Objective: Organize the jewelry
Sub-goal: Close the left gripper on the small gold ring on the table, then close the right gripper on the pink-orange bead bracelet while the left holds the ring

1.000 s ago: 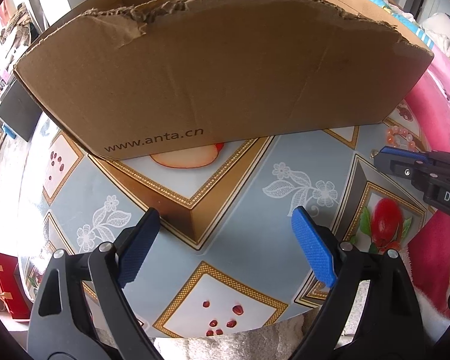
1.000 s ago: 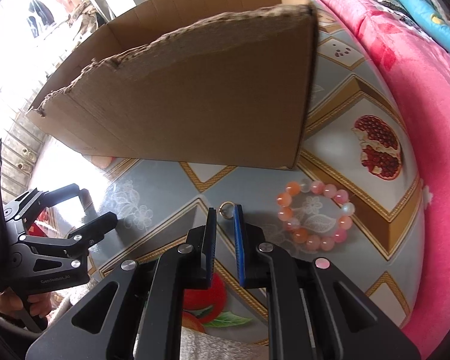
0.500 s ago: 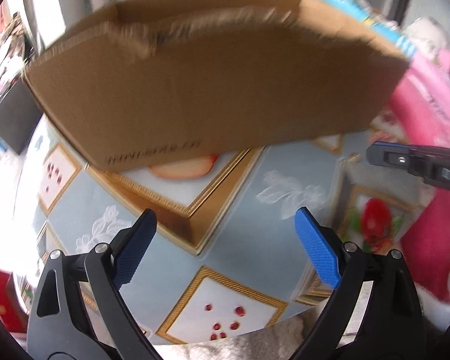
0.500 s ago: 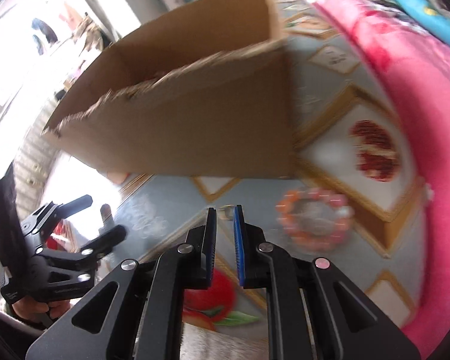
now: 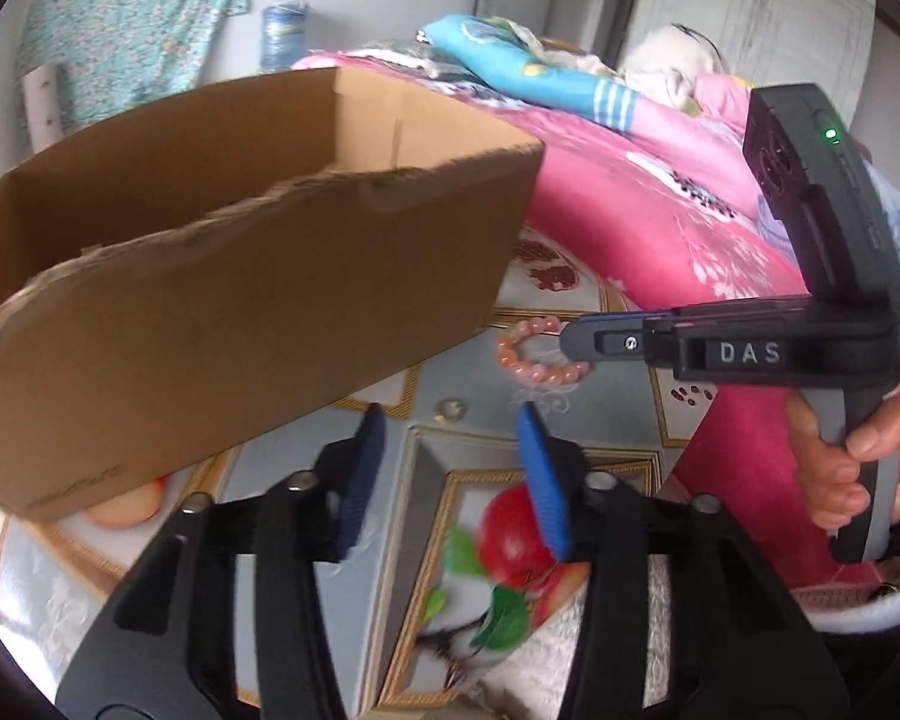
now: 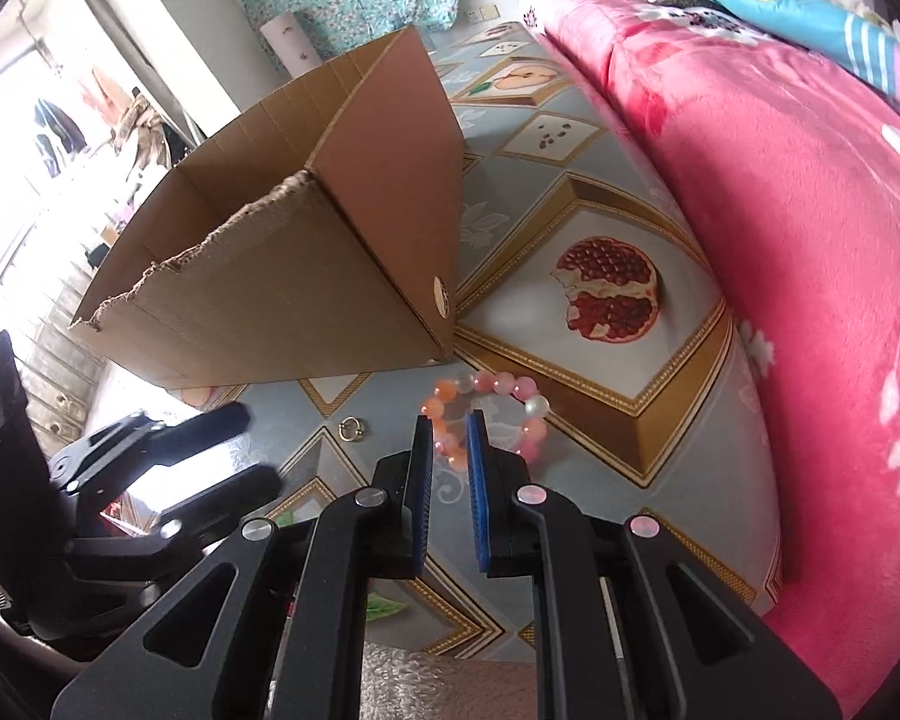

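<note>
1. Left gripper (image 5: 450, 468): jaws set apart, nothing between the blue pads; it hangs above the patterned tablecloth (image 5: 570, 384).
2. Ring (image 5: 450, 410): a small gold ring lying flat on the cloth, just ahead of the left jaws and roughly centred on their gap; in the right wrist view the ring (image 6: 351, 428) lies ahead and to the left of the right jaws.
3. Right gripper (image 6: 449, 468): jaws narrowly parted, a slim gap between the pads, nothing clamped.
4. Bracelet (image 6: 489, 414): a loop of pink, orange and pale beads flat on the cloth, directly ahead of the right jaws, its near edge showing through their gap; contact cannot be told.
5. Box (image 6: 306, 276): open cardboard box with a torn rim, standing beyond both jaws, left of the bracelet.
6. Blanket (image 6: 780, 240): pink, right of the right jaws.
</note>
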Demonstrator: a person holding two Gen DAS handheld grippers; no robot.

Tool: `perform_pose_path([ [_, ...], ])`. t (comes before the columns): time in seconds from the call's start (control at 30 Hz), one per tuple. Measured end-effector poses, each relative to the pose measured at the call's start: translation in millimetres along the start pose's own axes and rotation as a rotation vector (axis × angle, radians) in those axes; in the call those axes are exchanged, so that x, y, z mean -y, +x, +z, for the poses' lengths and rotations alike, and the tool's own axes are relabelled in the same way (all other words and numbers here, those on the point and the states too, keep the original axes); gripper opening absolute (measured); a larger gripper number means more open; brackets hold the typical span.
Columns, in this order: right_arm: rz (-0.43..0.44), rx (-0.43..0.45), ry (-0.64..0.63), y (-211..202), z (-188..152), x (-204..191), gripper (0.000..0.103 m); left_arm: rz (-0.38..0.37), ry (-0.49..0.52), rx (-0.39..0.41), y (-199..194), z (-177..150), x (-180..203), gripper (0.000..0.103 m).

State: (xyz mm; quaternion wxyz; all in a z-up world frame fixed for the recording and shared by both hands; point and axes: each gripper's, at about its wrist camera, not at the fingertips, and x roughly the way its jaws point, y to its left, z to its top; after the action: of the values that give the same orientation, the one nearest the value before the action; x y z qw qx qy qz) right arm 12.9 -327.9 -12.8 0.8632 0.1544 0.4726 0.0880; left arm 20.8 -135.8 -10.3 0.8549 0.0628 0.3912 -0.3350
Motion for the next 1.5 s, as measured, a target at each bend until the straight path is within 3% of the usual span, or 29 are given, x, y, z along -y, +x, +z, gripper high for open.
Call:
perform_pose_path([
  [0.13,0.019,0.004,0.015,3.8,1.5,5.3,0.012,0.017,-0.003,-0.058,22.8,3.7,4.2,0.020],
  [0.3,0.035,0.001,0.030,9.5,1.4,13.4,0.012,0.046,-0.006,-0.099,37.9,4.1,6.0,0.019],
  [0.67,0.043,-0.018,0.038,19.7,0.8,17.1,0.012,0.166,0.094,-0.087,49.1,6.4,22.1,0.019],
  [0.97,0.032,-0.021,0.020,19.3,2.0,14.5,0.012,0.178,0.110,-0.079,49.5,5.3,27.2,0.011],
  [1.17,-0.016,-0.024,-0.042,15.5,2.6,2.7,0.013,0.149,0.079,-0.075,45.2,3.7,18.6,0.010],
  [1.27,-0.043,-0.027,-0.094,15.2,2.1,-6.8,0.026,0.140,0.055,-0.076,40.9,1.6,12.9,0.009],
  [1.3,-0.044,-0.027,-0.112,15.3,2.1,-10.7,0.027,0.134,0.043,-0.076,38.6,0.7,10.3,0.000],
  [1.5,-0.118,-0.030,-0.257,29.5,2.0,-36.2,0.027,0.141,0.008,-0.065,24.7,-8.6,-2.0,0.000],
])
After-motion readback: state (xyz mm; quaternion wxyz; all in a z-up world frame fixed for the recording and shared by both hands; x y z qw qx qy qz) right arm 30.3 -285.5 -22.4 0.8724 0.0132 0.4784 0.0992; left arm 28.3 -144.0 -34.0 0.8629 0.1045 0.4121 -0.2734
